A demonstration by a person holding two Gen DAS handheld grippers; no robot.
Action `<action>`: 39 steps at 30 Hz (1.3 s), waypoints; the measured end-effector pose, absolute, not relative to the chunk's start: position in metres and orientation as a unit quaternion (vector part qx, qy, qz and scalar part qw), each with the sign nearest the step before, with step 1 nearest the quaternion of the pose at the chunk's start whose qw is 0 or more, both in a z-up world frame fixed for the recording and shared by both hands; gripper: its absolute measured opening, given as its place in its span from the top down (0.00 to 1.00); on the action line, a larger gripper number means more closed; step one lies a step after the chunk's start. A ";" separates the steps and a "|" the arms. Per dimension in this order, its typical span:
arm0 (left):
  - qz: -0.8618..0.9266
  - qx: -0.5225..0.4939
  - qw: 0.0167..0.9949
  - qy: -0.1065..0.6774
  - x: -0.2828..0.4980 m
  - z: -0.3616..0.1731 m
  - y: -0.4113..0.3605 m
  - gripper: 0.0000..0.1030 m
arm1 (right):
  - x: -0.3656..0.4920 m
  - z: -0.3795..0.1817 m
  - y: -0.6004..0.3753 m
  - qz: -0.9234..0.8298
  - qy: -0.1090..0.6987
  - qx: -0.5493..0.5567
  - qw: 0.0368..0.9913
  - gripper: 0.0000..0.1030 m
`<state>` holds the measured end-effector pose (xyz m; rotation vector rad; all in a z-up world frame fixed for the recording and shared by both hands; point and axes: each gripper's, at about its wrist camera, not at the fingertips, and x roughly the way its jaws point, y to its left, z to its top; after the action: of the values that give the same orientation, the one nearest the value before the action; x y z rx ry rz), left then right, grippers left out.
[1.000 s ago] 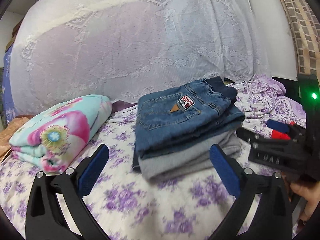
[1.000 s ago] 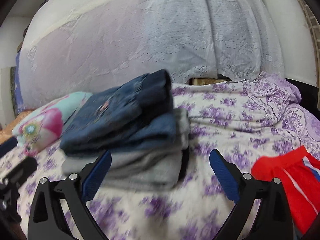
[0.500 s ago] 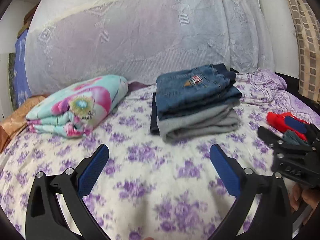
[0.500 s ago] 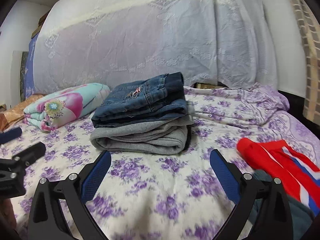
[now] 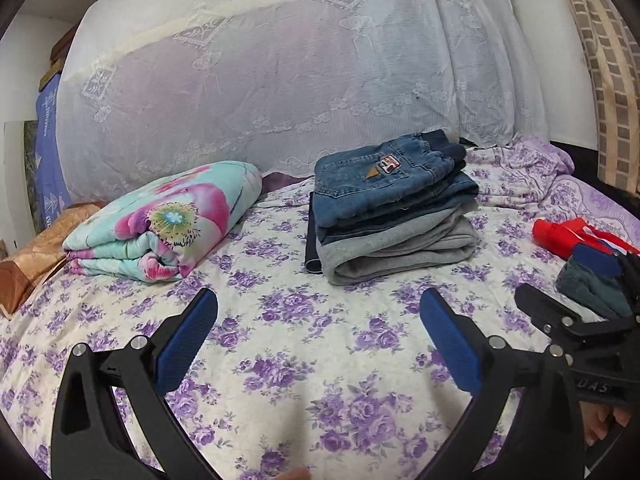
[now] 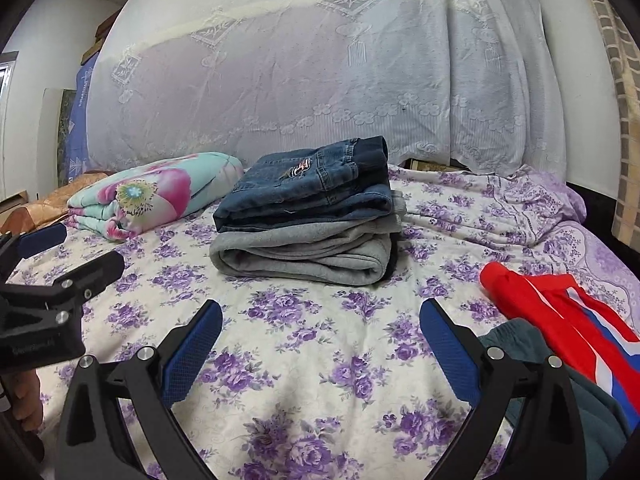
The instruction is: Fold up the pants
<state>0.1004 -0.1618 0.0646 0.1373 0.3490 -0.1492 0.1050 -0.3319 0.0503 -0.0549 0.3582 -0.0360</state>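
Observation:
A stack of folded pants sits on the floral bed sheet: blue jeans on top, grey sweatpants beneath. The jeans and the grey pants also show in the right wrist view. Unfolded red shorts and a dark teal garment lie at the right. My left gripper is open and empty, well short of the stack. My right gripper is open and empty, beside the red shorts.
A folded floral blanket lies left of the stack, with a brown cushion further left. A lace cloth covers the headboard behind. A patterned curtain hangs at the right.
Both grippers have pulled back from the folded stack, which now looks smaller and farther away. Both stay open. The red shorts and teal garment have come into fuller view.

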 end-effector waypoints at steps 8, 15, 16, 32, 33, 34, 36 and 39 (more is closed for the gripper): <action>-0.084 0.080 0.980 0.164 0.092 0.066 -0.170 0.04 | 0.101 0.053 -0.332 -0.023 0.164 -0.026 0.986 0.03; -0.093 0.075 0.978 0.169 0.090 0.066 -0.171 0.04 | 0.102 0.053 -0.332 -0.024 0.166 -0.026 0.985 0.03; -0.094 0.075 0.978 0.170 0.090 0.066 -0.171 0.04 | 0.103 0.053 -0.332 -0.024 0.167 -0.026 0.985 0.03; -0.104 0.067 0.976 0.177 0.089 0.065 -0.172 0.04 | 0.098 0.056 -0.339 -0.048 0.144 -0.008 0.988 0.03; -0.104 0.067 0.976 0.177 0.089 0.065 -0.172 0.04 | 0.098 0.056 -0.340 -0.048 0.145 -0.007 0.988 0.03; -0.104 0.068 0.976 0.177 0.089 0.064 -0.172 0.04 | 0.098 0.056 -0.340 -0.048 0.146 -0.008 0.988 0.03; -0.104 0.071 0.976 0.176 0.089 0.064 -0.173 0.04 | 0.099 0.055 -0.340 -0.048 0.149 -0.009 0.988 0.03; -0.104 0.075 0.976 0.173 0.088 0.064 -0.175 0.04 | 0.099 0.055 -0.339 -0.047 0.149 -0.009 0.988 0.03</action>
<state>0.0875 -0.1747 0.0639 0.1522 0.3496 -0.2092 0.0987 -0.3394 0.0549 -0.0187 0.3000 -0.0951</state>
